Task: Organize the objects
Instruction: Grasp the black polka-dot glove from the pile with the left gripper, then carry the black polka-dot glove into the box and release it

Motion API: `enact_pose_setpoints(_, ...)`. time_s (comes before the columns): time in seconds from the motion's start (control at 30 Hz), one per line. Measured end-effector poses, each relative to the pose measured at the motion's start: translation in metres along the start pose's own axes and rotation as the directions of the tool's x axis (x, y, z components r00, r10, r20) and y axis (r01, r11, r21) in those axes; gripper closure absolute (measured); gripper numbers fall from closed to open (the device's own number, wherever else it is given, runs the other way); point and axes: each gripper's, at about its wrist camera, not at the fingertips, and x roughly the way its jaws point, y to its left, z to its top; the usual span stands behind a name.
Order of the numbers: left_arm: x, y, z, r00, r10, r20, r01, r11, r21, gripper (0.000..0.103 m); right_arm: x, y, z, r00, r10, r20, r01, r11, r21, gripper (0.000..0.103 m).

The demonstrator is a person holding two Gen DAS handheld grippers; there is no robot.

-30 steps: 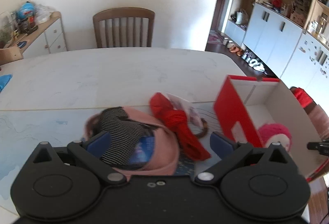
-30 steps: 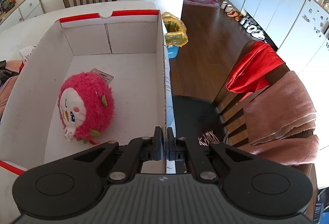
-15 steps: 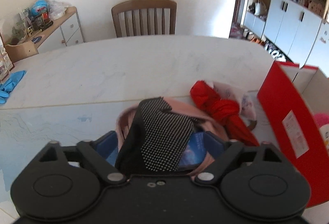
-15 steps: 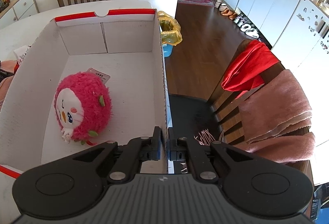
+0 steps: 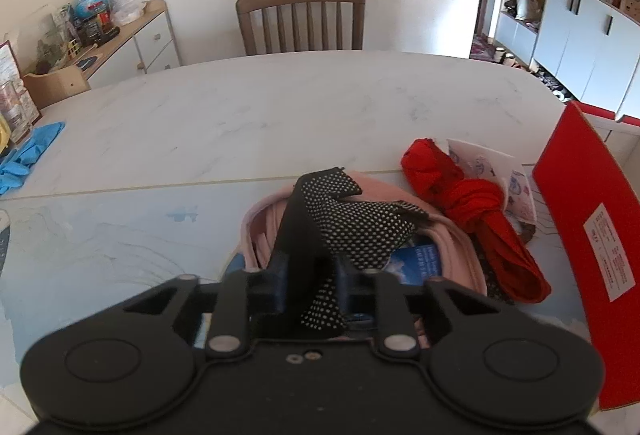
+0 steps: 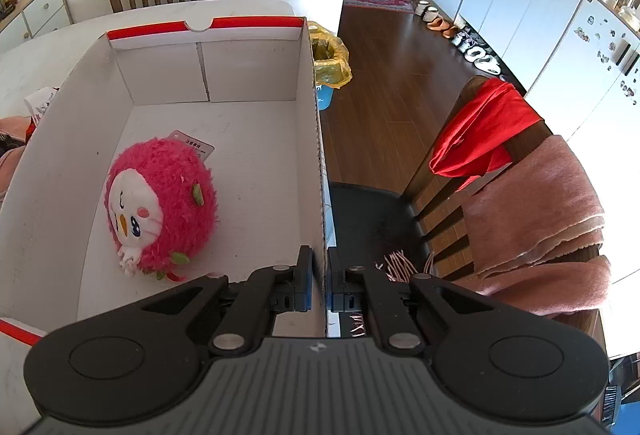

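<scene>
A: Where is the dotted cloth against the left claw?

B: The black cloth with white dots (image 5: pixel 344 223) runs straight down between the two fingers of the left claw (image 5: pixel 308 287). Its jaws have just been closing and now pinch the cloth's lower end. The rest of it rises ahead of the claw and drapes over a pink cloth (image 5: pixel 452 235) heaped on the table (image 5: pixel 280 103).

A: What lies beside that heap?

B: A knotted red cloth (image 5: pixel 480 219) just to the right, lying partly on a printed sheet of paper (image 5: pixel 488 163). Beyond those stands the red outer wall of the box (image 5: pixel 580 219).

A: And the right claw?

B: The right claw (image 6: pixel 318 283) is clenched on the box's right-hand wall (image 6: pixel 316 155), one finger inside, one outside. A pink plush toy (image 6: pixel 160 207) lies on the box floor, left of that claw and apart from it.
</scene>
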Motion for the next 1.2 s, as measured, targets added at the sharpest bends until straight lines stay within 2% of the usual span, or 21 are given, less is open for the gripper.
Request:
enact_pose_setpoints(0.03, -0.001, 0.0, 0.001, 1.0, 0.012, -0.002, -0.012, 1.0, 0.0, 0.095, 0.0, 0.0, 0.0, 1.0, 0.0, 0.0, 0.0, 1.0, 0.0, 0.097)
enact_pose_setpoints(0.2, -0.009, 0.0, 0.002, 0.999, 0.036, 0.011, -0.036, 0.999, 0.014, 0.097, 0.0, 0.001, -0.001, 1.0, 0.001, 0.001, -0.001, 1.0, 0.002, 0.097)
enact_pose_setpoints(0.47, -0.042, -0.006, 0.012, 0.998, -0.002, 0.064, 0.001, 1.0, 0.023, 0.097, -0.001, 0.002, -0.002, 1.0, 0.006, 0.001, -0.006, 1.0, 0.004, 0.098)
enact_pose_setpoints(0.8, -0.075, -0.032, 0.026, 0.987, -0.135, 0.089, 0.133, 0.991, 0.032, 0.097, -0.002, 0.001, -0.005, 1.0, 0.016, 0.011, -0.016, 1.0, -0.012, 0.098)
enact_pose_setpoints(1.0, -0.09, -0.067, 0.032, 0.967, -0.232, 0.102, 0.223, 0.97, 0.094, 0.097, -0.002, -0.001, -0.004, 1.0, 0.023, 0.015, -0.023, 1.0, -0.017, 0.098)
enact_pose_setpoints(1.2, -0.101, -0.111, 0.042, 0.938, -0.331, 0.098, 0.314, 0.936, 0.157, 0.097, -0.002, -0.002, -0.003, 0.999, 0.029, 0.021, -0.028, 0.999, -0.021, 0.098)
